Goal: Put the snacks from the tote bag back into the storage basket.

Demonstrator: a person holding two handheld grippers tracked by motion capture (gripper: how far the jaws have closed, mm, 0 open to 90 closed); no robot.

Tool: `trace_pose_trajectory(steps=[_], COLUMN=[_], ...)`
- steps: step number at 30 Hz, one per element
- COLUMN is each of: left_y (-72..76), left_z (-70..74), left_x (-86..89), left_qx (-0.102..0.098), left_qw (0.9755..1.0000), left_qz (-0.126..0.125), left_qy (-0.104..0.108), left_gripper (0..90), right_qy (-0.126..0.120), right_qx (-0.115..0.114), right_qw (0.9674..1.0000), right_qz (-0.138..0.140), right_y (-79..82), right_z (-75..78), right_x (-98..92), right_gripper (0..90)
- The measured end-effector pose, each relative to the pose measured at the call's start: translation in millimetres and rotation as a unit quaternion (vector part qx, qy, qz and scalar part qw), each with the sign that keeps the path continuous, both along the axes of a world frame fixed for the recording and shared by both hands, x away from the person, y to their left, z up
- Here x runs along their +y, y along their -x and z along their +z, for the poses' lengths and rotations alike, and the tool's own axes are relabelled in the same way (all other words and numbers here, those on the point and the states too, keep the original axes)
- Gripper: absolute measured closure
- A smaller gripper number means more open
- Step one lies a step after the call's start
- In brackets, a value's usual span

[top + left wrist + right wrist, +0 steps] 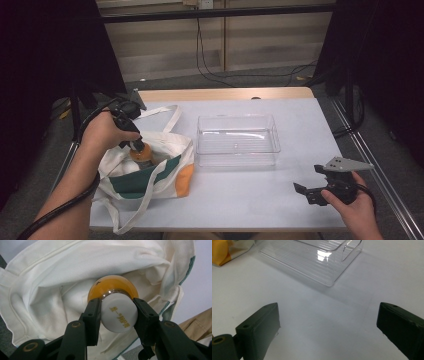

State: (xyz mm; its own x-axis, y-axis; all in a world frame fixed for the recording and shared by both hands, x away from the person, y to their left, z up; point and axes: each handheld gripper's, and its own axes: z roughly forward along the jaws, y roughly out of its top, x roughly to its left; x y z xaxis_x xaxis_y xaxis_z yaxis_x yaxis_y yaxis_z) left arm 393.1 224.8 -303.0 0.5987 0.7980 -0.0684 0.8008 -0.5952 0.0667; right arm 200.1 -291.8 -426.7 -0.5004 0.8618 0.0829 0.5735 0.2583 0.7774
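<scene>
An orange bottle [112, 286] with a white cap [119, 313] stands in the mouth of a cream tote bag [150, 172] with green and orange panels, at the table's left. My left gripper [117, 312] is shut on the bottle's cap, one black jaw on each side; from above, the left gripper [136, 145] points down into the bag onto the bottle [142, 156]. My right gripper [305, 192] hovers low over the white table near the front right, jaws wide apart and empty; in its own view the right gripper [328, 322] faces a clear plastic bin [312, 260].
The clear bin [237, 140] sits at the table's middle, empty. The bag's straps [167, 112] trail toward the far left and over the front edge. A bag corner [222, 252] lies left of the bin. Dark curtains and a frame stand on both sides.
</scene>
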Motion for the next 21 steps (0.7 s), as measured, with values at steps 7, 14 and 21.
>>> trace_pose_trajectory(steps=[7,14,21], left_y=[1.9,2.3,1.7], left_z=[-0.1,-0.6,0.0], left_x=[1.3,2.3,4.3], left_qx=[-0.003,-0.003,0.013], left_qw=[1.0,1.0,0.9998], left_qz=[0.001,0.003,0.012], left_qy=[0.006,-0.003,0.003], left_gripper=[58.2,57.2,59.1], right_qy=[0.001,0.001,0.002], right_qx=[0.0,-0.001,-0.001], right_qw=[1.0,1.0,1.0], right_qz=[0.001,0.002,0.003], right_y=[-0.1,-0.4,-0.8], right_z=[-0.1,0.0,0.1], right_x=[0.1,0.5,0.4], right_gripper=[4.4,4.4,4.4])
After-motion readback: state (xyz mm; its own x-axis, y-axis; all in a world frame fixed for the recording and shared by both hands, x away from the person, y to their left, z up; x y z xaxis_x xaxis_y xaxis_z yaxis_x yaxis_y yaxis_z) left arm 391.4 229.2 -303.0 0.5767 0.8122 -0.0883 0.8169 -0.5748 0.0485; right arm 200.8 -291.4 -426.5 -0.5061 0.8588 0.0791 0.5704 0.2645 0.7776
